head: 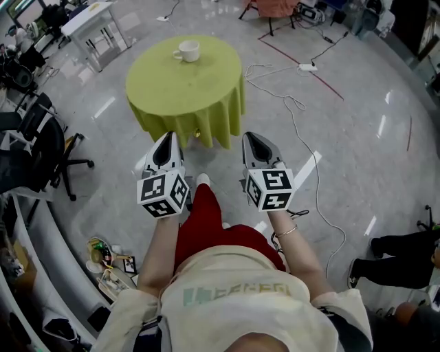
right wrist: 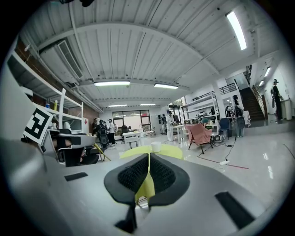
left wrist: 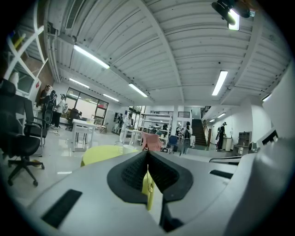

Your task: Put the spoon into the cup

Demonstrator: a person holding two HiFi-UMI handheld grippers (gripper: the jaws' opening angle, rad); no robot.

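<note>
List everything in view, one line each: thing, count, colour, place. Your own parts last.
Table: one, round, yellow-green cloth, ahead of the grippers.
Cup: one, white, at the table's far edge.
Saucer: one, white, under the cup.
Spoon: none that I can make out.
Office chair: one, black, left.
Desk: one, white, far left.
Power strip: one, white, on the floor right of the table.
Bystander: one, dark trousers, right edge.
Left gripper: grey, jaws together, empty, short of the table.
Right gripper: grey, jaws together, empty, beside the left one.
</note>
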